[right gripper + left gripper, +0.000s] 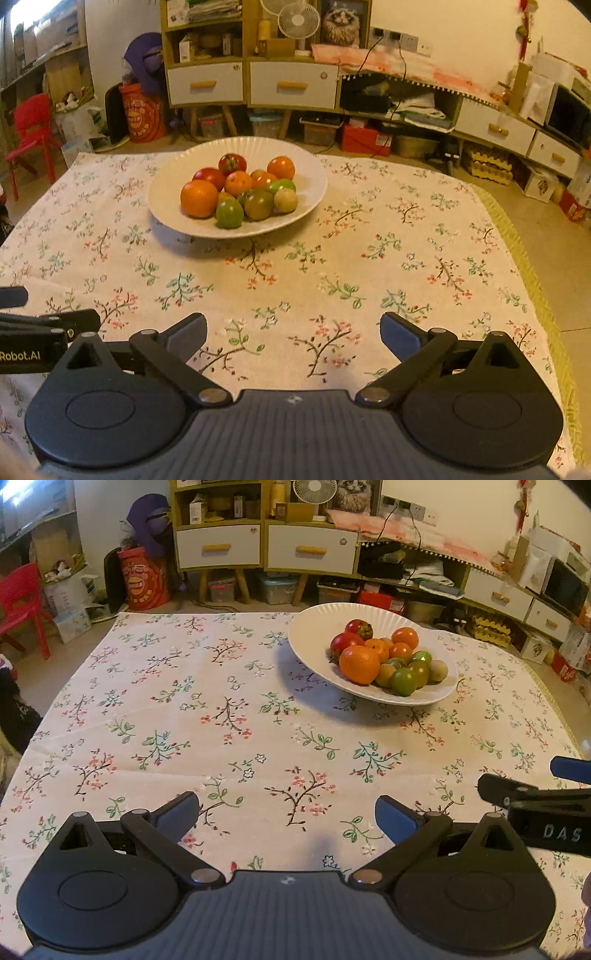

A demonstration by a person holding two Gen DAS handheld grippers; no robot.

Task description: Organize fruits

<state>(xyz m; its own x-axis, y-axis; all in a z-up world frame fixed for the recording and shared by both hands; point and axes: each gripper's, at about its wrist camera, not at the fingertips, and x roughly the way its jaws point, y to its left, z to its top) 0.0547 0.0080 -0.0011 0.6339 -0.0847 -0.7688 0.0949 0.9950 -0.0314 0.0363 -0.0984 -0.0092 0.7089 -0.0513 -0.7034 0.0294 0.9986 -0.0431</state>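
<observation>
A white ribbed plate [314, 622] [170, 177] stands on the far half of the table, piled with fruit: a large orange [359, 664] [198, 198], smaller oranges, red tomatoes [359, 628] [232, 163] and green tomatoes [403, 681] [229, 215]. My left gripper [287, 814] is open and empty, low over the cloth near the front edge, well short of the plate. My right gripper [293, 332] is open and empty too, beside the left. Each gripper shows at the edge of the other's view: the right one [517, 788], the left one [55, 321].
The table carries a floral tablecloth [221, 716] [369, 258]. Behind it stand white-drawered cabinets [266, 546] [251, 85], storage boxes on the floor, a red bucket [146, 578] and a red chair [22, 602] at the left.
</observation>
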